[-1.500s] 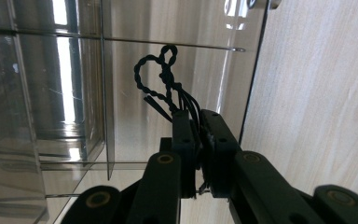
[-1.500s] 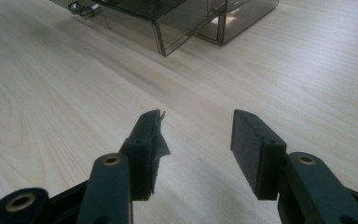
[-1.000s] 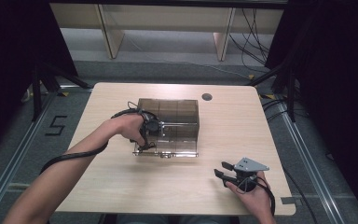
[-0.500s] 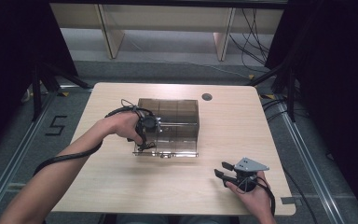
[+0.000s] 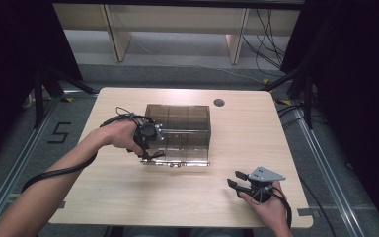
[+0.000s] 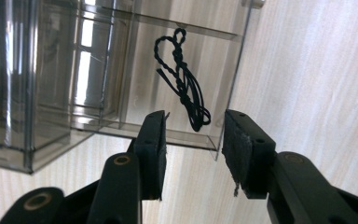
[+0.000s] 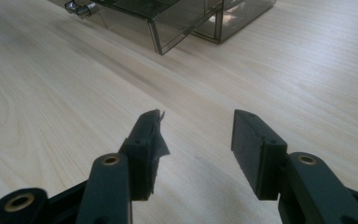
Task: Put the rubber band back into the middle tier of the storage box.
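Black twisted cord (image 6: 182,79), knotted into a small bundle with a loop at one end, lies in an end compartment of the pulled-out drawer (image 6: 186,70) of a smoky clear plastic organiser box (image 5: 180,129). In the left gripper view the cord sits just beyond the two black jaws, which stand apart with nothing between them; the left gripper (image 6: 193,140) hangs over the drawer's front edge without touching the cord. From the high view, the left gripper (image 5: 147,143) is at the box's left front corner, the person's left hand (image 5: 121,136) wrapped around it, a black cable trailing back along the forearm. The box stands near the middle of the light wooden table (image 5: 128,197). Well apart, near the table's front right corner, the right gripper (image 5: 237,180) is held low in the right hand (image 5: 266,205), its jaws also spread and empty above bare wood.
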